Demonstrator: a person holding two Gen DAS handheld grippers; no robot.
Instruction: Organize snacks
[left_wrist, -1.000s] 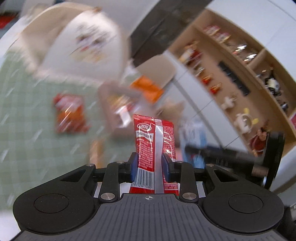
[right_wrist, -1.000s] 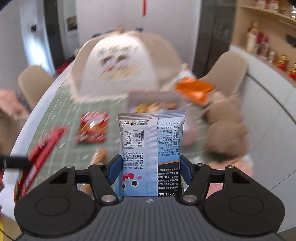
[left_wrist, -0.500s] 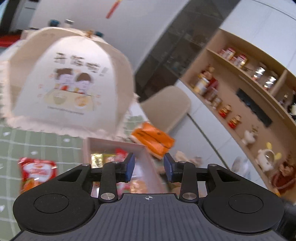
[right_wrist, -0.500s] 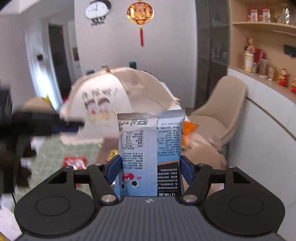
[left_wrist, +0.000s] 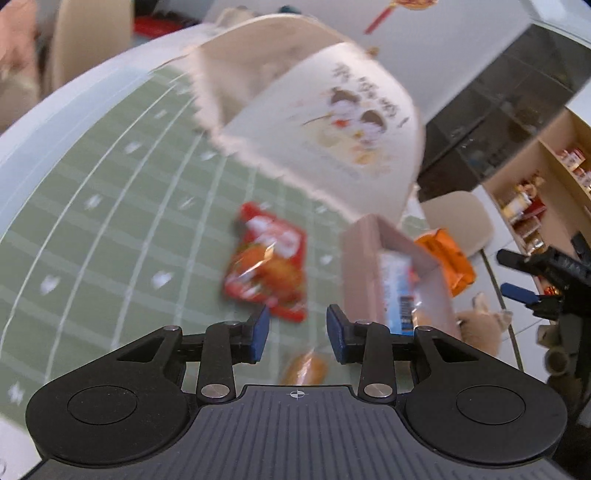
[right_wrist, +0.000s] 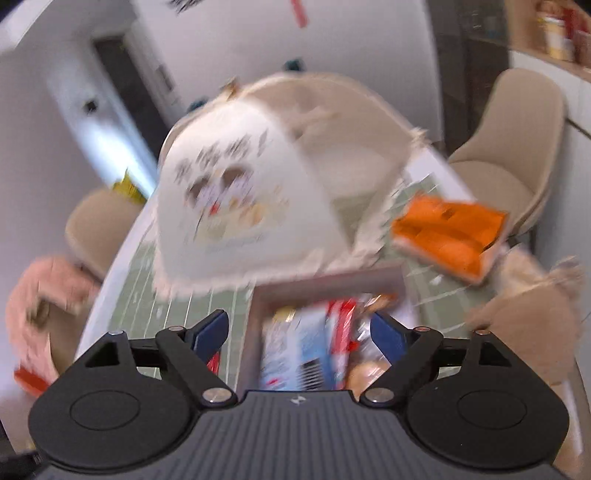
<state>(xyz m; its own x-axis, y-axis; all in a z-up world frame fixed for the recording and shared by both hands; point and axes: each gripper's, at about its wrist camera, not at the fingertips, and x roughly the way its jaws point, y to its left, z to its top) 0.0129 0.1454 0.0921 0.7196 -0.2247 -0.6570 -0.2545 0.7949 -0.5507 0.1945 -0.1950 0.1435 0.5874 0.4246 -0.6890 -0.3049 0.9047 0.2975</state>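
Seemingly only leftward: red packet (left_wrist: 266, 264).

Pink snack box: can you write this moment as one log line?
pink cardboard snack box: holds packets | left gripper: open, empty | right gripper: opening, empty

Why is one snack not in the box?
A shiny red snack packet lies loose on the green checked tablecloth, beside the pink cardboard box that holds other snacks. A small golden bun also sits outside it. Both look left over.
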